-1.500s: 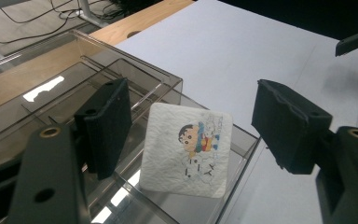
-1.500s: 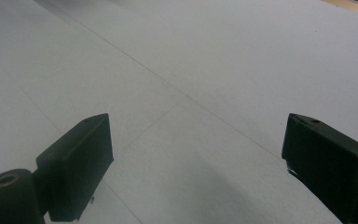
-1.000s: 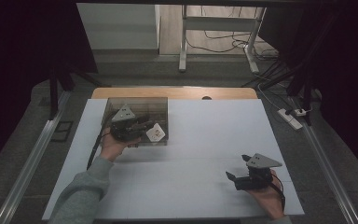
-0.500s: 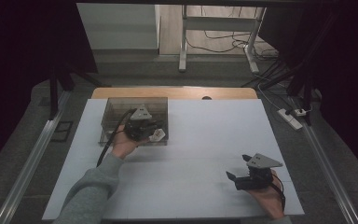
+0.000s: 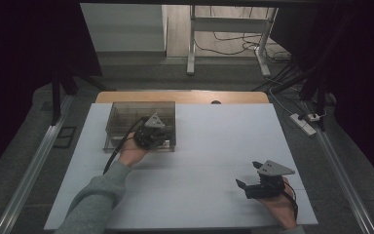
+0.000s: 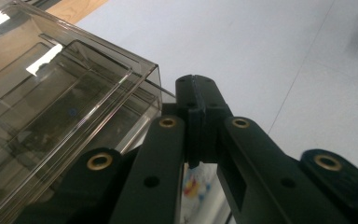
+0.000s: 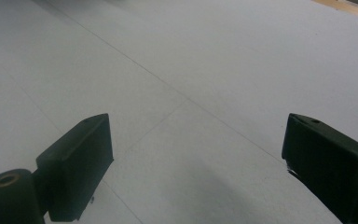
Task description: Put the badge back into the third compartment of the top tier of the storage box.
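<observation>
A clear smoky plastic box [image 5: 126,106] with dividers stands at the back left of the white table top [image 5: 224,141]. My left gripper [image 5: 159,140] sits low at the box's front right corner, its black jaws pressed together. In the left gripper view the shut left gripper [image 6: 196,86] is beside the box [image 6: 51,93], with nothing visible between the tips. A small white item with coloured print [image 6: 194,183] shows below, behind the jaw links. My right gripper [image 5: 248,175] rests at the front right, open over bare table. Its jaws stand wide apart around the right gripper [image 7: 200,158].
A wooden table edge [image 5: 185,96] runs behind the white sheet. On the floor lie a power strip [image 5: 304,118] at the right and cables by a metal stand [image 5: 192,44] at the back. Metal rails [image 5: 29,175] flank the table.
My left gripper has moved right, from the middle of the box to its front right corner, and now covers the white item that lay there. The right gripper has stayed put.
</observation>
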`<action>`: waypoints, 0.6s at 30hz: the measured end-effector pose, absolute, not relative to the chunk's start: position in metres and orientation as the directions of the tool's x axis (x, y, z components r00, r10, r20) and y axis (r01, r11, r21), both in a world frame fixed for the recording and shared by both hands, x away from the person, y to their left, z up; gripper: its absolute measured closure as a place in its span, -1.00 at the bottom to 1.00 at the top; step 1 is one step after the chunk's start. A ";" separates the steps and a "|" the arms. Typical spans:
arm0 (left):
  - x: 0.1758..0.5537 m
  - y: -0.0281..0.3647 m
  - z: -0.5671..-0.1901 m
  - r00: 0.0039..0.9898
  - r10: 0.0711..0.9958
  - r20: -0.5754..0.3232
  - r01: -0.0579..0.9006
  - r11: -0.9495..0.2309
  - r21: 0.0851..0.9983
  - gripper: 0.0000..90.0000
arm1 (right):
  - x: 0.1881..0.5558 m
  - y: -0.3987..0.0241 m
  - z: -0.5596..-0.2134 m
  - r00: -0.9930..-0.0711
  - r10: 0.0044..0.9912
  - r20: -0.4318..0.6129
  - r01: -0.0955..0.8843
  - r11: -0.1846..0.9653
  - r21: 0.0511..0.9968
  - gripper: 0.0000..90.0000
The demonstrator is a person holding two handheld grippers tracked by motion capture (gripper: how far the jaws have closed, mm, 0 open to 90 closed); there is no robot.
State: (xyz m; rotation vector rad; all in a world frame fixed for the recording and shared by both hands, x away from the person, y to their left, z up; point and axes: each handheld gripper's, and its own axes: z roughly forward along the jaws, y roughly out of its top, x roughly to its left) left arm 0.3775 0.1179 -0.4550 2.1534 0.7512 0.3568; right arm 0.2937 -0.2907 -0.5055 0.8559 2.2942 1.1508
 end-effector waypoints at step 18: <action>0.353 0.151 -0.451 0.766 0.642 -0.043 0.371 -0.386 0.844 0.98 | 0.293 -0.291 -0.505 -0.715 0.692 -0.100 0.331 0.461 0.824 -0.82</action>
